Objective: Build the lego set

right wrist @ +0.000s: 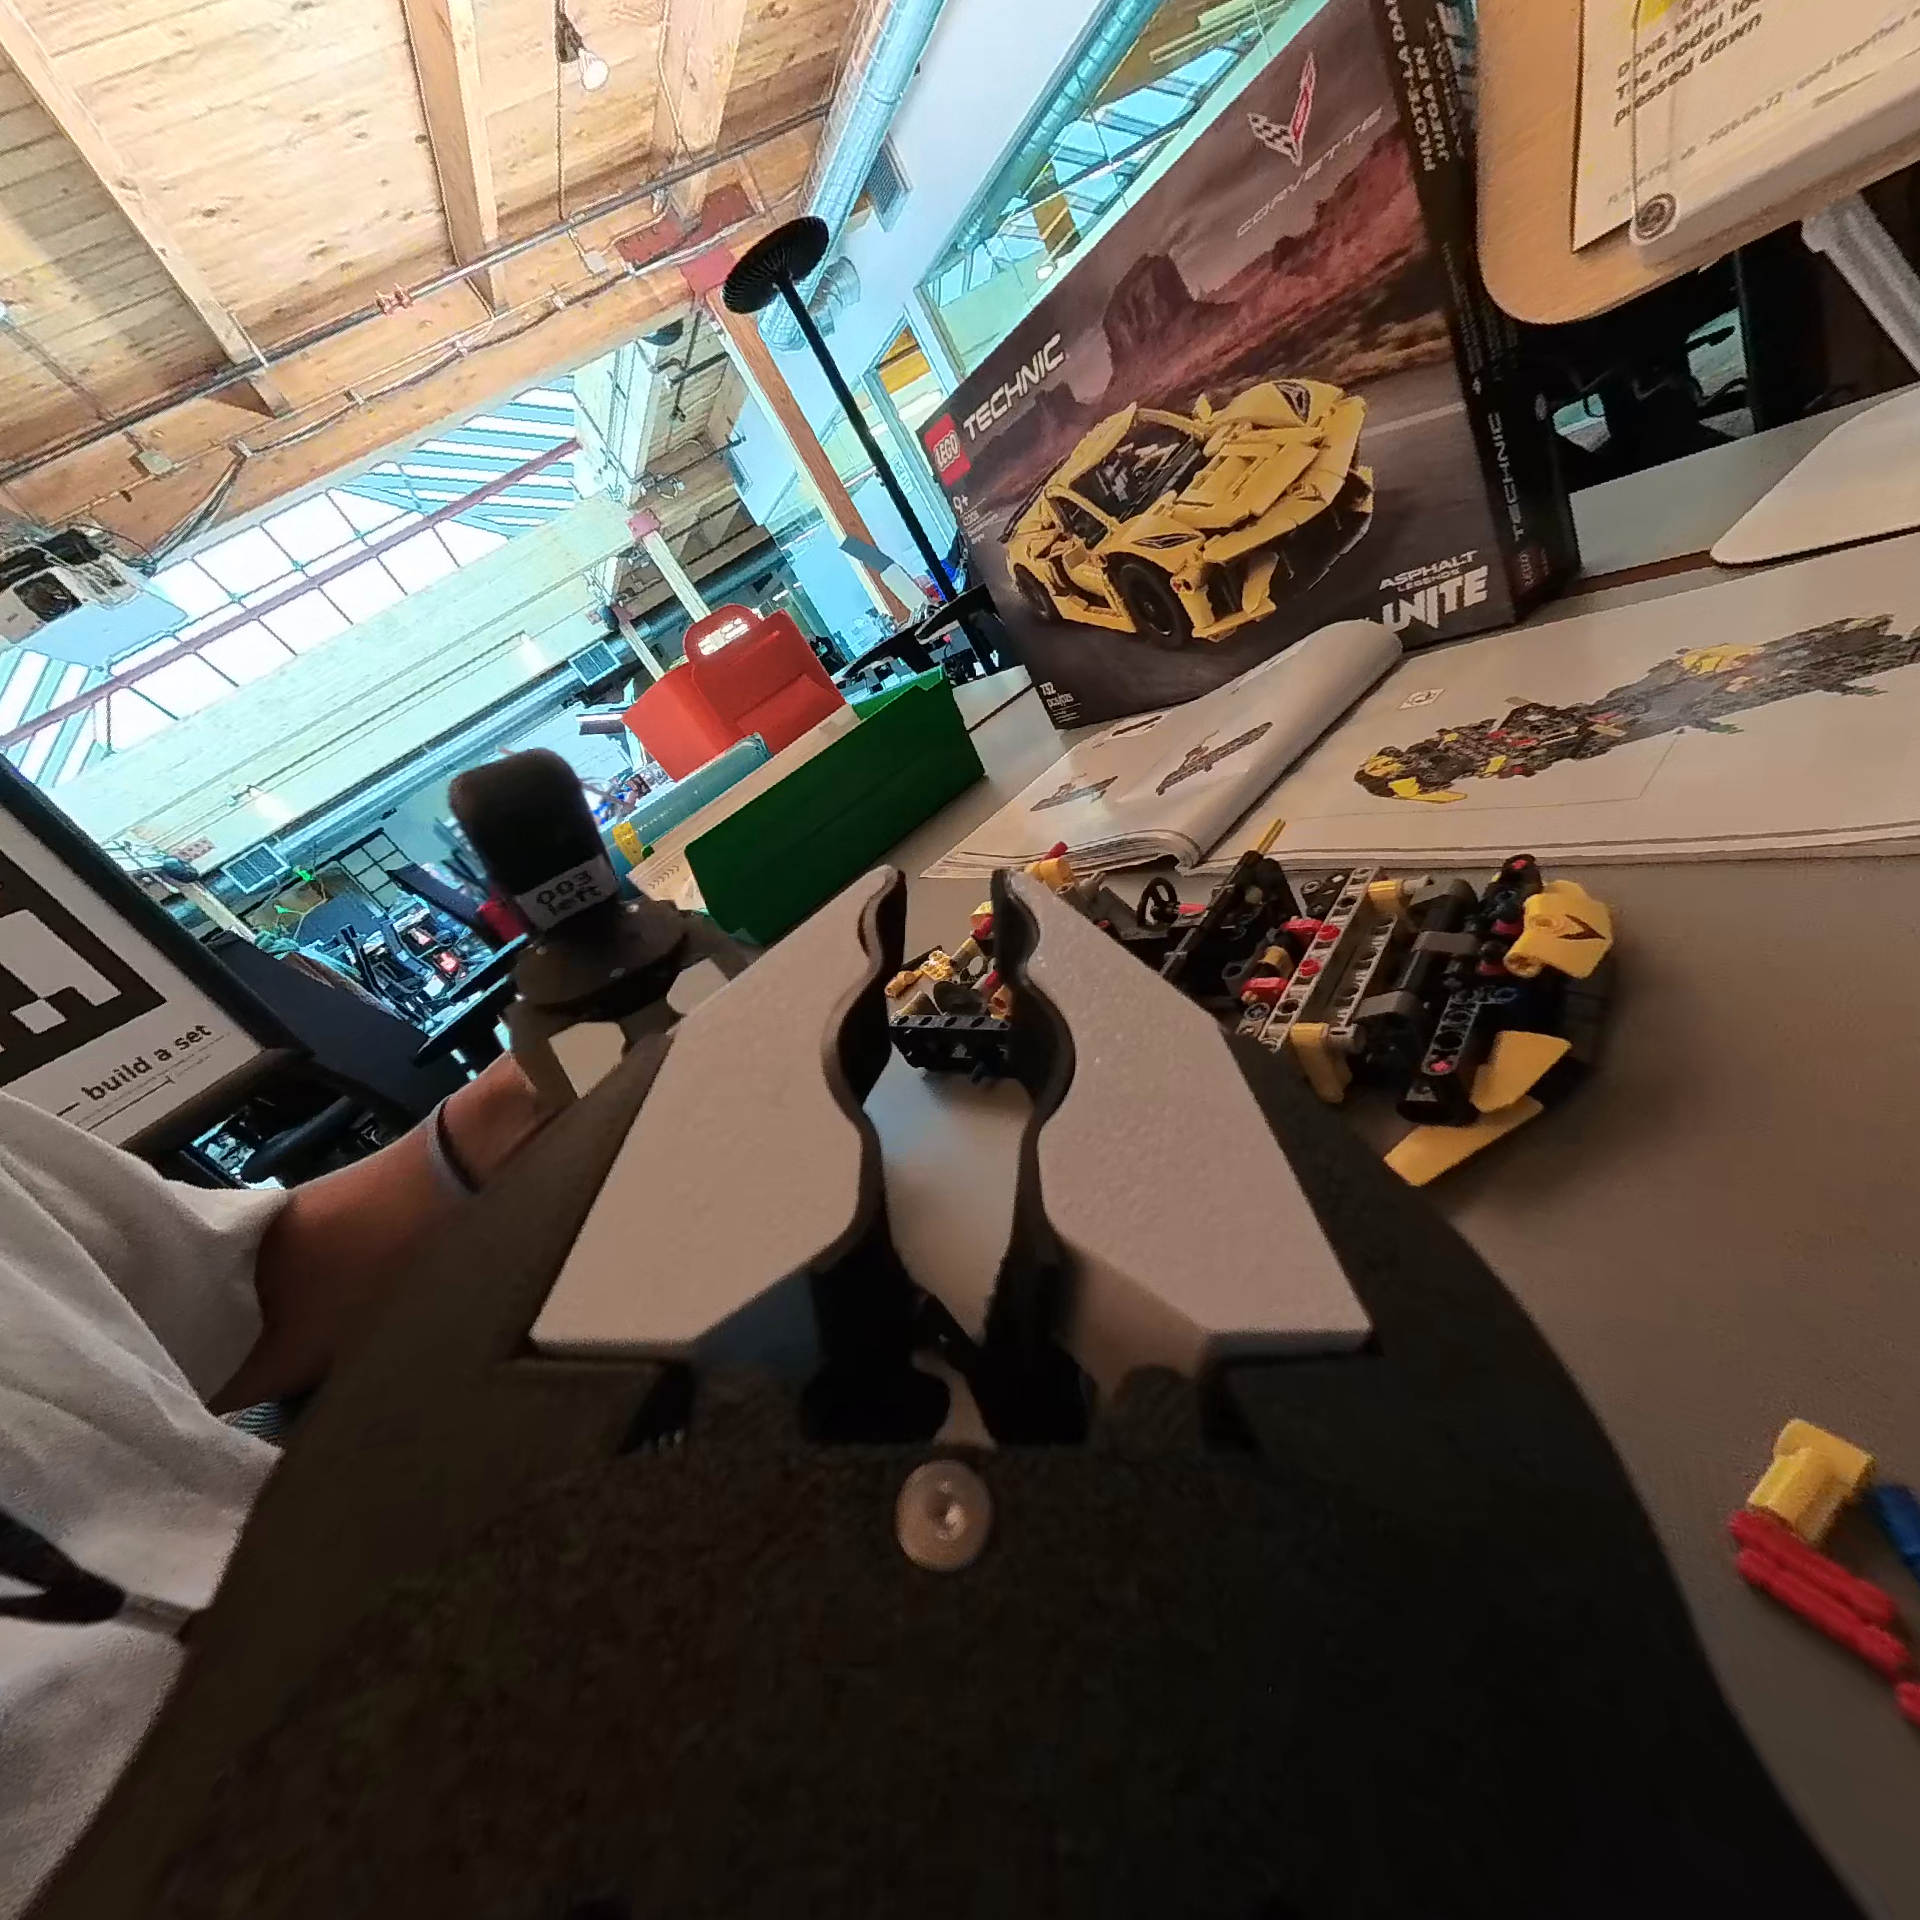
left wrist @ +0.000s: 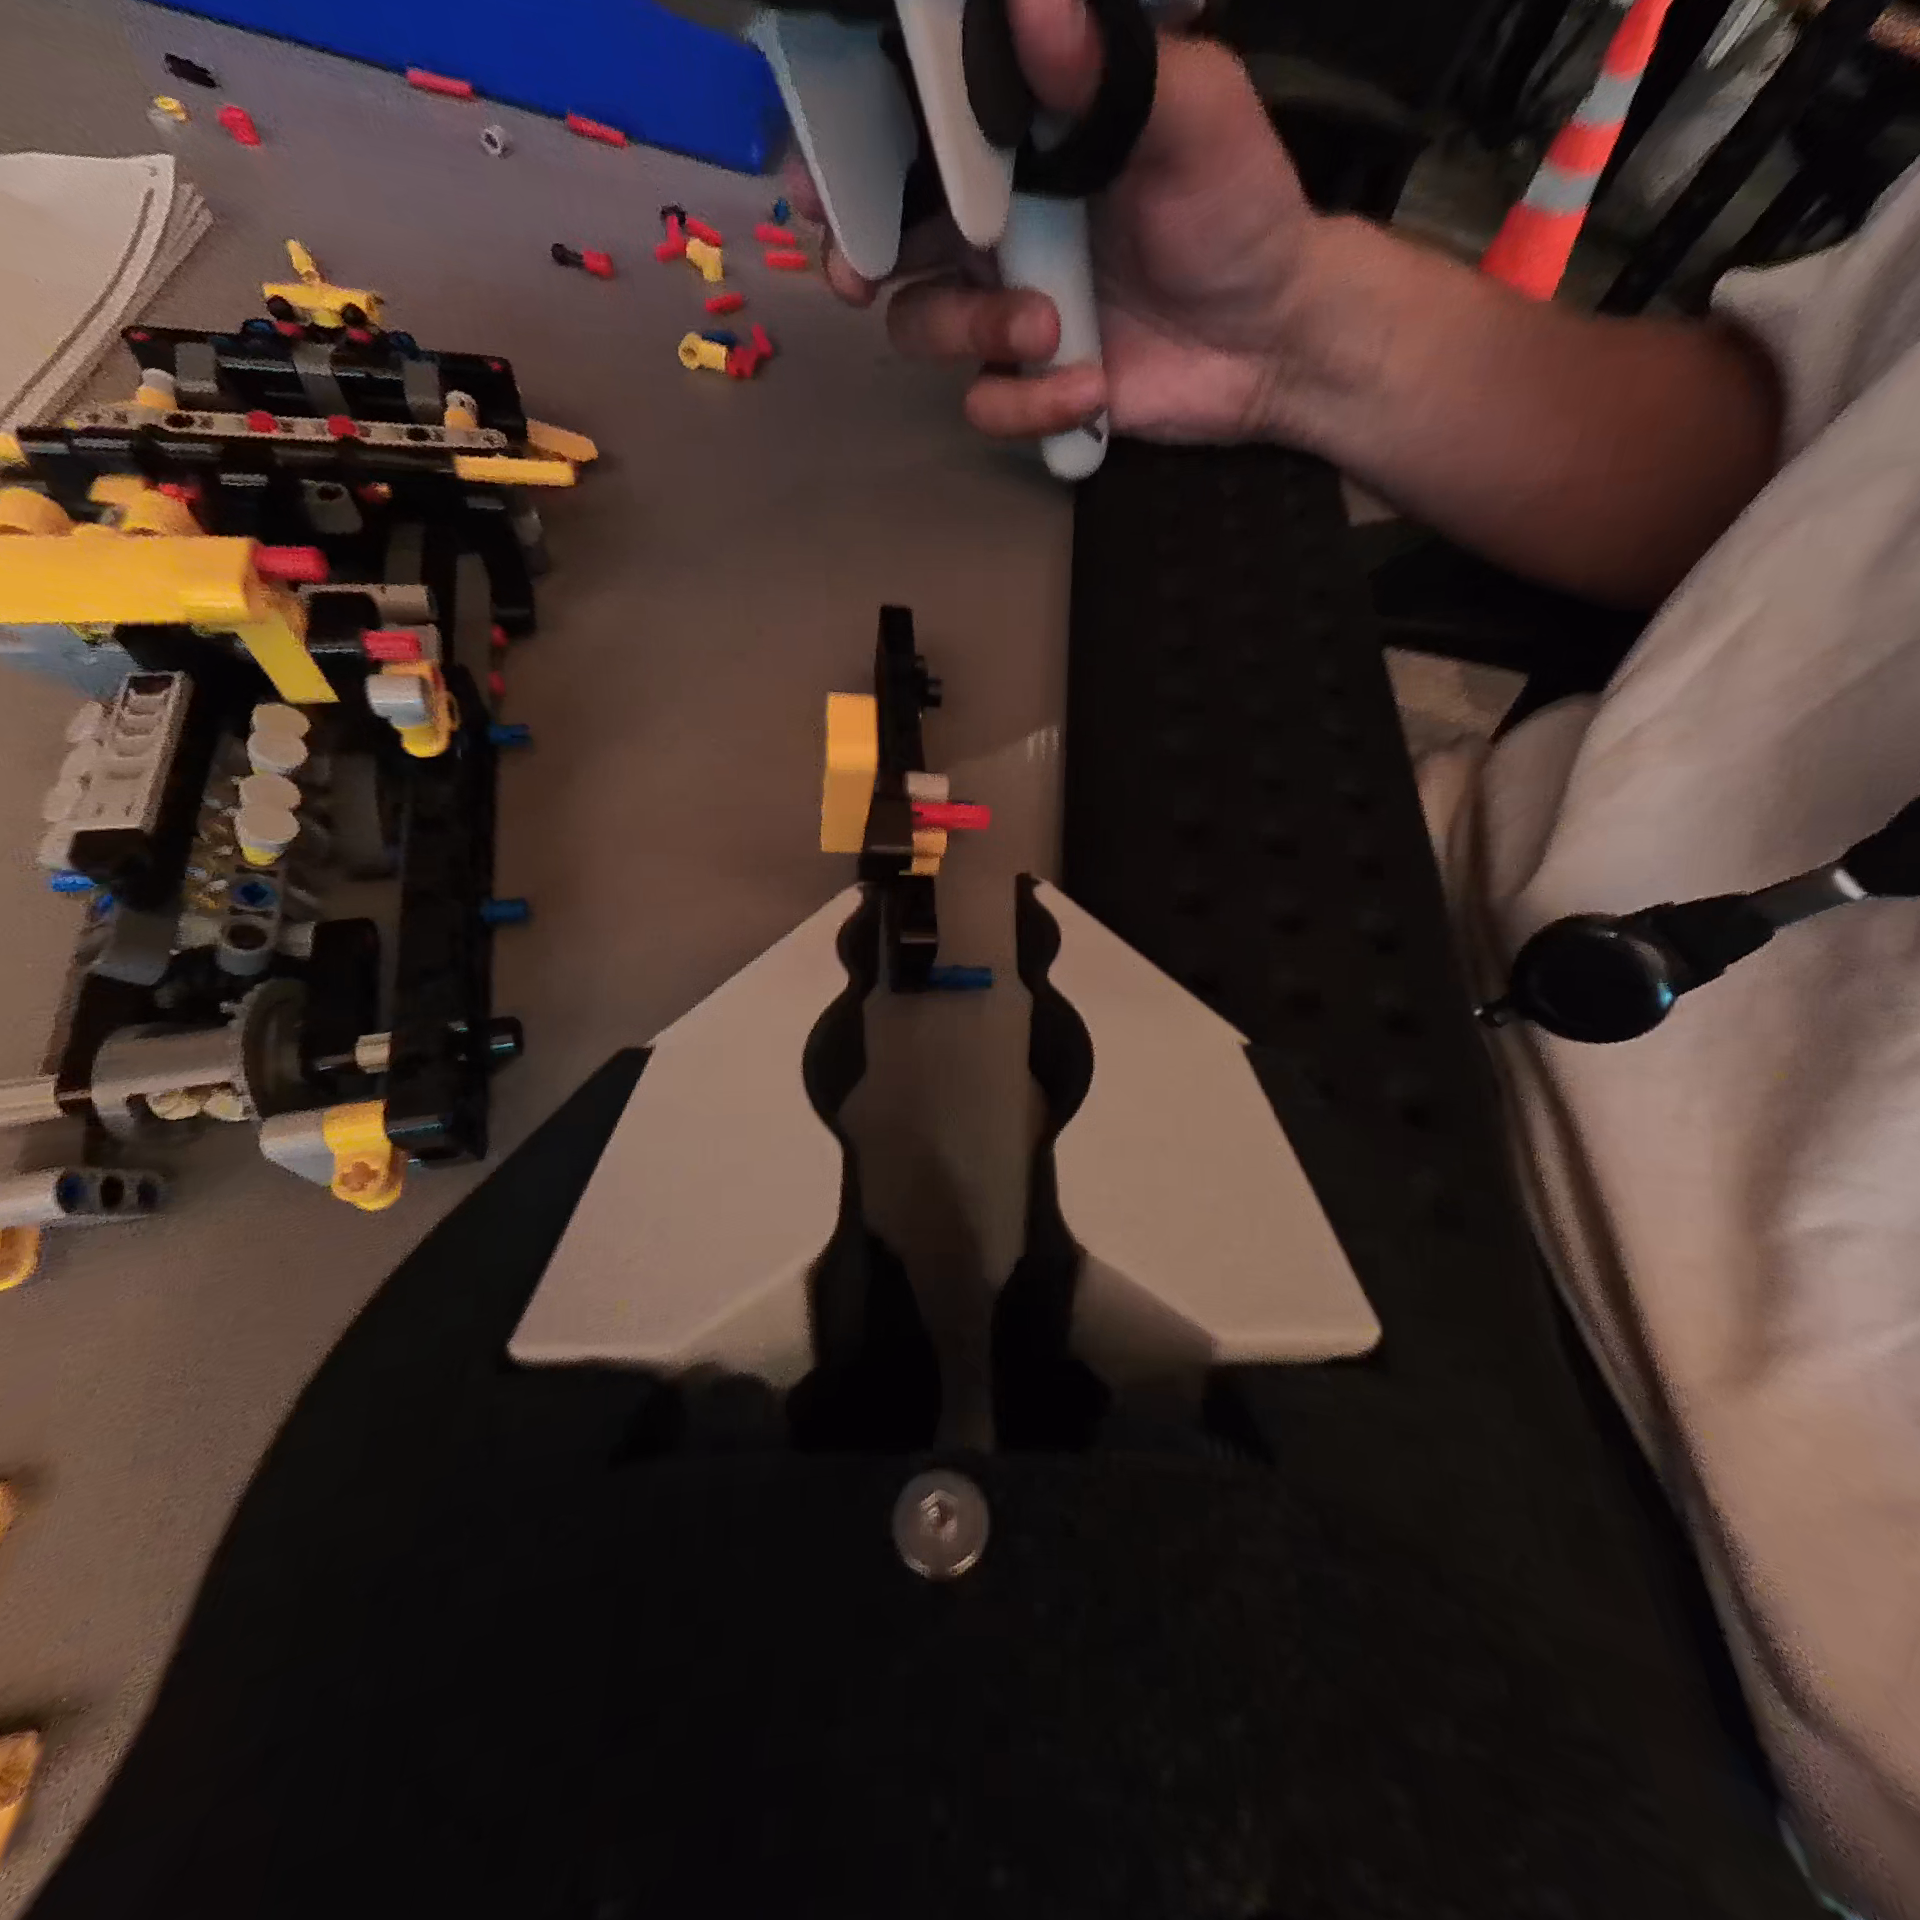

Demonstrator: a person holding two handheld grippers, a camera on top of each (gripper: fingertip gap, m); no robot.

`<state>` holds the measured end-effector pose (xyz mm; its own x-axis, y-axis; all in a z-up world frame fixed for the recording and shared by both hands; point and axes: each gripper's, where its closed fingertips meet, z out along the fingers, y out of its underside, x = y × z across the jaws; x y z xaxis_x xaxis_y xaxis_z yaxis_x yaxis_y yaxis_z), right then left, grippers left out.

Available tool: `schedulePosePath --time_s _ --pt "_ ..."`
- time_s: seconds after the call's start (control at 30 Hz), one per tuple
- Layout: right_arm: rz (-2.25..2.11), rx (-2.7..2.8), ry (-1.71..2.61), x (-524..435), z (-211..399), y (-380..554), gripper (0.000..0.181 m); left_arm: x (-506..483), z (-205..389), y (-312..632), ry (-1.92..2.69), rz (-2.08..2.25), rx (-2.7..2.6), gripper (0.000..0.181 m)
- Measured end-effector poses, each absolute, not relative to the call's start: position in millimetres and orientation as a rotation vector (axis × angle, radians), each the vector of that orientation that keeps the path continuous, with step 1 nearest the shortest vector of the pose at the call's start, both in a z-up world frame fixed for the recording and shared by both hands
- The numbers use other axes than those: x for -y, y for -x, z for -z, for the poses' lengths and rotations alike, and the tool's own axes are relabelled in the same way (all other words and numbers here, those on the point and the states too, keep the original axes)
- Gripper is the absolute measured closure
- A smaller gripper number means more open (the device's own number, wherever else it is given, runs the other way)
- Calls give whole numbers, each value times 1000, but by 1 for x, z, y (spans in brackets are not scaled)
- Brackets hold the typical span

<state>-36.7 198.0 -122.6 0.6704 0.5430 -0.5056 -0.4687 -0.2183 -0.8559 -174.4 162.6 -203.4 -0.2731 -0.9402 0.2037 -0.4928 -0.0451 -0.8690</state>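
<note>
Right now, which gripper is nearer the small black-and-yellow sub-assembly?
Left. The left gripper has the small black-and-yellow sub-assembly standing at its fingertips, against one finger. The right gripper is raised off the table, empty, pointing toward the car chassis.

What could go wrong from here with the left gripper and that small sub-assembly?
1. The small sub-assembly sits off-centre in the left gripper, against one finger with a gap to the other. Closing may catch its red and blue pins and twist it.
2. It stands close to the table edge, so a slip could send it off.
3. Loose pins lie near the right gripper, and a careless sweep might scatter them.
</note>
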Motion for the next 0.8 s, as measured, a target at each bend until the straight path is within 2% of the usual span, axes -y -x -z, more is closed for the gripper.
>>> schedulePosePath --time_s 0.67,0.8 --pt "-942 56 1534 -199 123 37 165 -182 180 175 1455 1304 -1579 155" --pt "-770 212 1631 -205 134 30 161 -205 178 174 1548 1251 -1468 154"
